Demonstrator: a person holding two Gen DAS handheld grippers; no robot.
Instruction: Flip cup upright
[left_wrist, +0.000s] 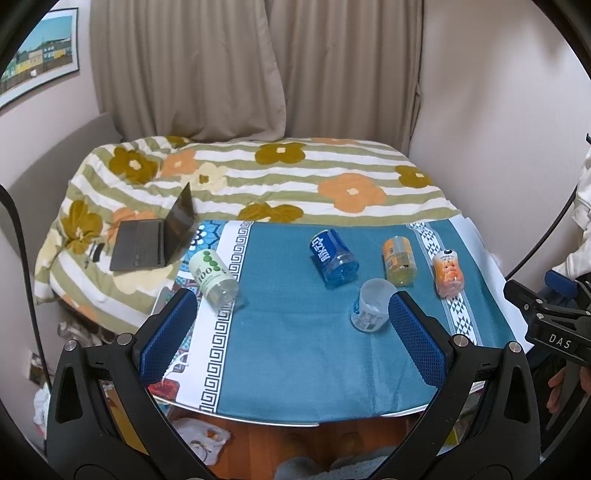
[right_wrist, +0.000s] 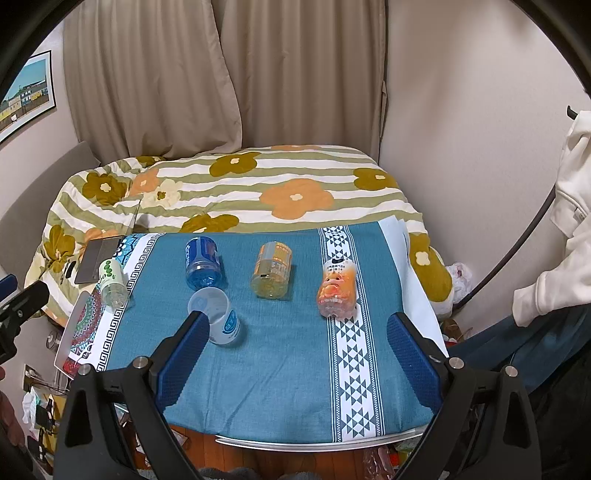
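From the left wrist view, the left tongs (left_wrist: 291, 325) hang wide apart over the near half of the bench (left_wrist: 295, 369), gripping nothing, and the clear cup (left_wrist: 371, 306) stands just beside the right-hand blue pad, mouth up and a little tilted toward the camera's far side by the look of it, though the fisheye may be doing that. Beyond it lie four bottles on their sides: a green-labelled bottle (left_wrist: 213, 275) at the left border of the cloth, a blue bottle (left_wrist: 334, 256), an orange-yellow bottle (left_wrist: 399, 260) and a small peach bottle (left_wrist: 448, 272). A laptop (left_wrist: 155, 236) sits open on the flowered bed (left_wrist: 277, 173) behind. Over to the right wrist view: the right tongs (right_wrist: 295, 332) are spread just as wide, empty, hovering above the cloth, and the cup shows here with its open rim facing up and back, base on the blue cloth, partly hidden by the left pad. Whether pad and cup touch, I cannot tell. My read: the cup looks upright already or very nearly, so the flip seems done; what may remain is only letting it settle square and clearing both tongs away without nudging it.
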